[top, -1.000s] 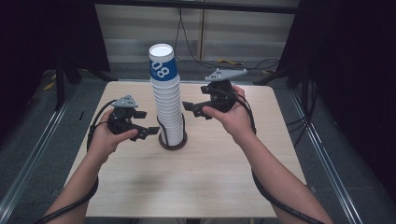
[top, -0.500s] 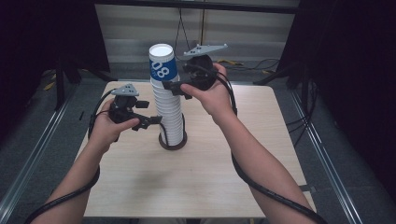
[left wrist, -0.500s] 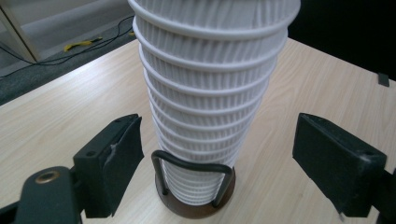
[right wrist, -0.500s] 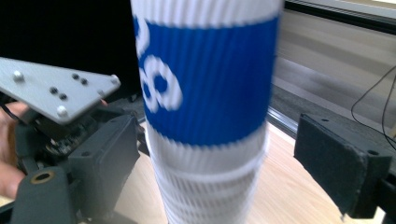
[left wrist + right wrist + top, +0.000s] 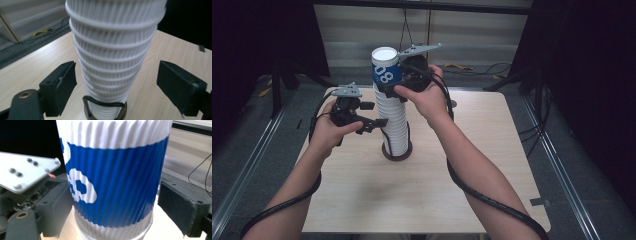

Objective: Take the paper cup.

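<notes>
A: So, where was the stack (image 5: 393, 117) relative to the left gripper (image 5: 116, 82)?

B: It stood between its jaws, low on the stack. Both pads were apart from the ribbed wall, with a gap at each side, so the jaws were released and nothing was grasped. Under them, the base (image 5: 122, 112) of the stack showed on the table (image 5: 437, 180).

A: And the right gripper (image 5: 113, 202)?

B: The top cup (image 5: 112, 170), the one with the blue band, was between its jaws. These jaws had just been opening. The left pad was just beside the cup wall, and the right pad stood clearly apart from it, so the cup was not clenched.

A: Was the top cup lifted from the others?

B: I could not tell. In the high view it sat at the top of the stack, with the right gripper (image 5: 388, 90) beside it and the left gripper (image 5: 379, 125) lower down.
</notes>
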The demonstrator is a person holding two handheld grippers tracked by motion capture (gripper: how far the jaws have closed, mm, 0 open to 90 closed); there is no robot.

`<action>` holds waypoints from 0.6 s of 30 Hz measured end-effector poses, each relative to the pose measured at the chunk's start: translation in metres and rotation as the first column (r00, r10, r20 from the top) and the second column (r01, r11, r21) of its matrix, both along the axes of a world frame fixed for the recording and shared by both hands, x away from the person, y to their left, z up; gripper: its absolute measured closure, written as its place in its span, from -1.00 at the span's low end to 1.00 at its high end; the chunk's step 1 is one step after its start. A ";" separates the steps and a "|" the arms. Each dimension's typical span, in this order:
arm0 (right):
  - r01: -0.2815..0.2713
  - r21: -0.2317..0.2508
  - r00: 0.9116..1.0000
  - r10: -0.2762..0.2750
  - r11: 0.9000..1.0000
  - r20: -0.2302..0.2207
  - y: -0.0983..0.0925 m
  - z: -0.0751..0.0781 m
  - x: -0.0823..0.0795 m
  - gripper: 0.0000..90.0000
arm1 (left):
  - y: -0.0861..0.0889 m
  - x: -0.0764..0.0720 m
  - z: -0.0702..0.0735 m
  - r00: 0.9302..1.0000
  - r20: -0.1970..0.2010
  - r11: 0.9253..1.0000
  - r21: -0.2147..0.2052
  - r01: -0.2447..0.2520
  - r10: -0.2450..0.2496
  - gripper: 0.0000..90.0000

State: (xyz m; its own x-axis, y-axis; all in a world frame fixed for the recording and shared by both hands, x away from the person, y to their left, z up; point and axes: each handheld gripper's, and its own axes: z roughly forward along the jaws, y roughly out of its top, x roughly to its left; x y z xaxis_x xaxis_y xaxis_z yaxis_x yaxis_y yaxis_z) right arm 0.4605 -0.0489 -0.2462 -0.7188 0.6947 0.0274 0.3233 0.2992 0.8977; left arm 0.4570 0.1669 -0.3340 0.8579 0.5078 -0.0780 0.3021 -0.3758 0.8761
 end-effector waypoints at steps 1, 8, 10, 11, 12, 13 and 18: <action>-0.004 0.002 1.000 0.004 1.000 0.007 0.000 0.001 0.000 -0.70 | -0.001 0.000 0.003 1.000 0.006 1.000 0.001 0.002 -0.002 -0.65; -0.002 -0.001 1.000 0.002 1.000 0.003 0.000 0.001 -0.001 -0.68 | -0.006 0.002 0.032 0.999 0.040 1.000 0.008 0.010 -0.010 -0.65; 0.001 -0.001 1.000 -0.001 1.000 0.009 0.001 0.000 -0.002 -0.63 | -0.008 0.003 0.038 0.998 0.055 1.000 0.007 0.014 -0.014 -0.66; 0.001 -0.004 1.000 -0.001 1.000 0.012 0.002 0.000 -0.002 -0.62 | -0.011 0.005 0.040 0.998 0.062 1.000 0.016 0.012 -0.013 -0.65; 0.001 -0.004 1.000 -0.001 1.000 0.012 0.002 0.000 -0.002 -0.62 | -0.011 0.005 0.040 0.998 0.062 1.000 0.016 0.012 -0.013 -0.66; 0.002 -0.010 1.000 -0.002 1.000 0.011 0.002 -0.001 -0.002 -0.62 | -0.013 0.008 0.042 0.999 0.054 1.000 0.018 -0.006 0.005 -0.65; 0.003 -0.011 1.000 -0.003 1.000 0.017 0.003 -0.002 -0.003 -0.61 | -0.015 0.012 0.039 0.998 0.052 1.000 -0.012 -0.016 0.017 -0.61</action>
State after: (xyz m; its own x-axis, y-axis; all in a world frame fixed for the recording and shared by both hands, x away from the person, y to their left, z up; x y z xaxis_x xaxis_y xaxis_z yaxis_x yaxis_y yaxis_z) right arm 0.4576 -0.0458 -0.2484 -0.7169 0.6972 0.0077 0.3089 0.3077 0.8999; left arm 0.4690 0.1520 -0.2951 0.8524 0.5215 -0.0388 0.2617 -0.3612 0.8950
